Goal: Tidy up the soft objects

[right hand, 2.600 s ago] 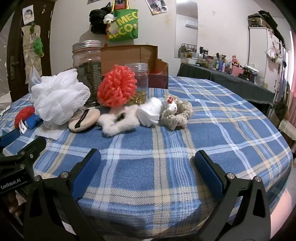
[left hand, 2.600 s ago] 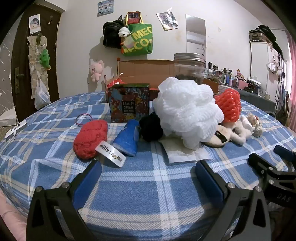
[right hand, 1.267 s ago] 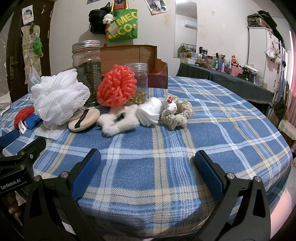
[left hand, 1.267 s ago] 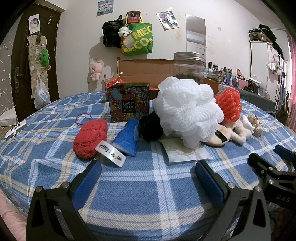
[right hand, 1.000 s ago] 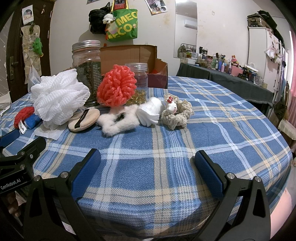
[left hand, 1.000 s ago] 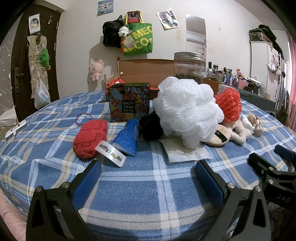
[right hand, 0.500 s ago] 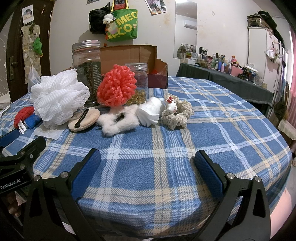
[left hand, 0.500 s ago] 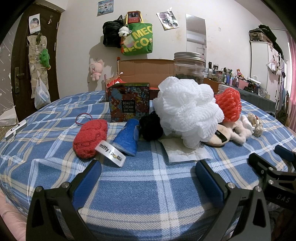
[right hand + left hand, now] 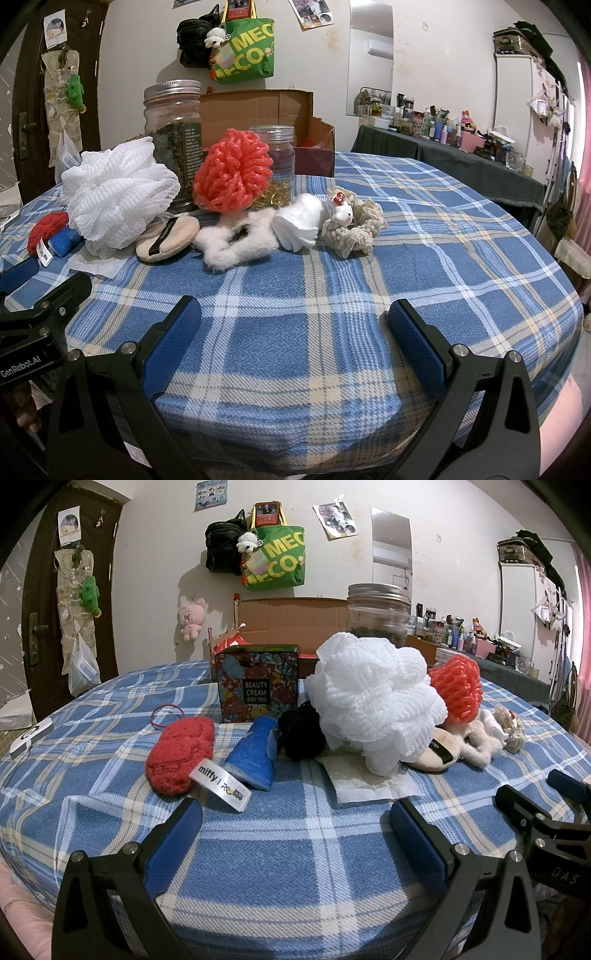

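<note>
The floral tin (image 9: 257,685) reads "BEAUTY CREAM EXO TOO"; the white tag (image 9: 220,781) "miffy" (rest blurred); the green tote bag (image 9: 275,559) "MEC… ECO"; the left gripper (image 9: 26,363) body "GenRobot.AI".

white mesh pouf (image 9: 373,698) | red-orange pouf (image 9: 232,171) behind-right, maybe touching | red knit piece (image 9: 181,747) left, flat

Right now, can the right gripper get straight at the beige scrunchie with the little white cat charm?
Probably yes. The right gripper is open and empty, and only bare plaid cloth lies between it and the beige scrunchie.

Both low table-edge views share the white loofah (image 9: 373,701).
</note>
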A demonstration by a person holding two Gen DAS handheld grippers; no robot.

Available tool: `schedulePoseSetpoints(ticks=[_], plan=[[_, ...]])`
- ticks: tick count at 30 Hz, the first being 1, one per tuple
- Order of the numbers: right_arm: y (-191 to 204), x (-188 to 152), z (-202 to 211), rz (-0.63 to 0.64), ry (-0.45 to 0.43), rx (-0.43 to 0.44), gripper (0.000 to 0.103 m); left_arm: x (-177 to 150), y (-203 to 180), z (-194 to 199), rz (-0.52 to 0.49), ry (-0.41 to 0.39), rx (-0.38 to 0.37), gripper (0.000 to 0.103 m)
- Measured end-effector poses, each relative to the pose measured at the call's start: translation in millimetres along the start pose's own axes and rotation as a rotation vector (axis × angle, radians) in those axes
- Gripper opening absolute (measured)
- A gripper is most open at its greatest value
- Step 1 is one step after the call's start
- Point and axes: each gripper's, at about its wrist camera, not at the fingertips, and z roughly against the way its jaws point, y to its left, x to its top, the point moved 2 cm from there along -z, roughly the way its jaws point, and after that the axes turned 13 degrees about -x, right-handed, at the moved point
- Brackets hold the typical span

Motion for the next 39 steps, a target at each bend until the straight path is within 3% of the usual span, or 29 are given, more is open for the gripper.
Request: schedulePoseSetpoints(ticks=[33, 39], plan=[[-0.1, -0.7, 0.5, 0.0, 0.0, 0.0, 0.103, 0.0, 0.1, 0.0, 0.002, 0.0, -0.002, 0.103], [-1.5, 1.3, 2.1, 0.003, 0.014, 0.0, 0.103, 10.2, 6.8, 11.1, 0.027, -0.003, -0.057, 0.103]])
